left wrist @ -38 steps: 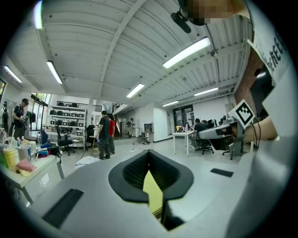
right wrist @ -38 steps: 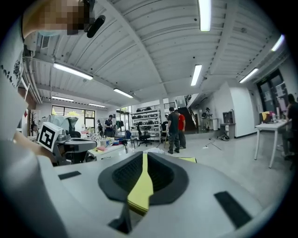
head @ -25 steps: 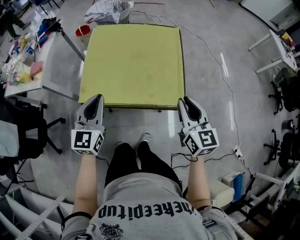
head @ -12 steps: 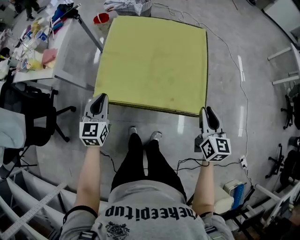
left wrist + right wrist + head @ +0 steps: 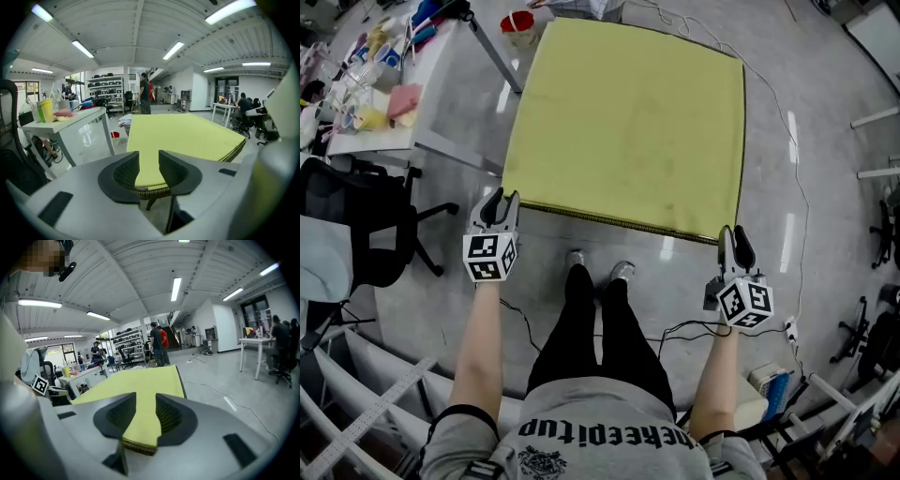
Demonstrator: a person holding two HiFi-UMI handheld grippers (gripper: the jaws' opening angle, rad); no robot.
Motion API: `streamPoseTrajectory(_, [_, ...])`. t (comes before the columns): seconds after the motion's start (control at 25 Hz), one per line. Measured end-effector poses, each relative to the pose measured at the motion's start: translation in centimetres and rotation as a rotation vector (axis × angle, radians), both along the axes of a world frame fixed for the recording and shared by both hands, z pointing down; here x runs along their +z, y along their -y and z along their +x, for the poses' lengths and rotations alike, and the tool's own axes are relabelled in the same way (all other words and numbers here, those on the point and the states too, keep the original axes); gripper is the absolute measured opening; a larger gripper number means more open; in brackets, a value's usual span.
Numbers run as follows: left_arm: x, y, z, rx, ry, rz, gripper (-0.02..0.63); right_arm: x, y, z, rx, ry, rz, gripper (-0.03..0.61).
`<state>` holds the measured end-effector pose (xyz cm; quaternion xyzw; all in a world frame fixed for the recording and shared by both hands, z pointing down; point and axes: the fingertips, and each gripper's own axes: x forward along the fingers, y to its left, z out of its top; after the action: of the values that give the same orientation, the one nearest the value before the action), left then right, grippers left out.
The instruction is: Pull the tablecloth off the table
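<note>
two claws stand released, jaws having just been opening, the left gripper [image 5: 500, 197] at the lower-left corner and the right gripper [image 5: 736, 233] at the lower-right corner of the yellow-green tablecloth [image 5: 628, 122], which lies flat on the wicker-rimmed table [image 5: 619, 222], stretching toward the frame's top, a corner framed unpinched between each pair.

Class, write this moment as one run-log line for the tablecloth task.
stage: pre-grasp; yellow-green square tablecloth: flat, unpulled; left hand-held gripper: jaws just opening, near corner seen through gap, ungripped; right hand-held gripper: same
</note>
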<state>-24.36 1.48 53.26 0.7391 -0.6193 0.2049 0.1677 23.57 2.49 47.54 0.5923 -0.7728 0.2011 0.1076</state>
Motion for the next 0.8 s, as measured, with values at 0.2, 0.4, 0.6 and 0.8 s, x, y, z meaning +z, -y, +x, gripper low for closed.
streamPoseTrajectory(0.2, [3.0, 0.9, -2.2, -0.042, -0.023, -0.07, 0.164, 2.1, -0.3, 0.3, 0.048, 0.017, -0.055, 0.149])
streamPoseTrajectory(0.4, [4.9, 0.8, -3.9, -0.075, -0.025, -0.115, 0.174, 4.5, -0.4, 1.1, 0.081, -0.001, -0.104, 0.166])
streamPoseTrajectory(0.6, [6.5, 0.6, -4.4, -0.093, -0.005, -0.155, 0.177, 6.4, -0.4, 2.9, 0.115, -0.019, -0.14, 0.167])
streamPoseTrajectory(0.8, [7.3, 0.7, -4.0, -0.092, -0.006, -0.173, 0.182, 8.5, -0.5, 4.6, 0.149, -0.035, -0.183, 0.169])
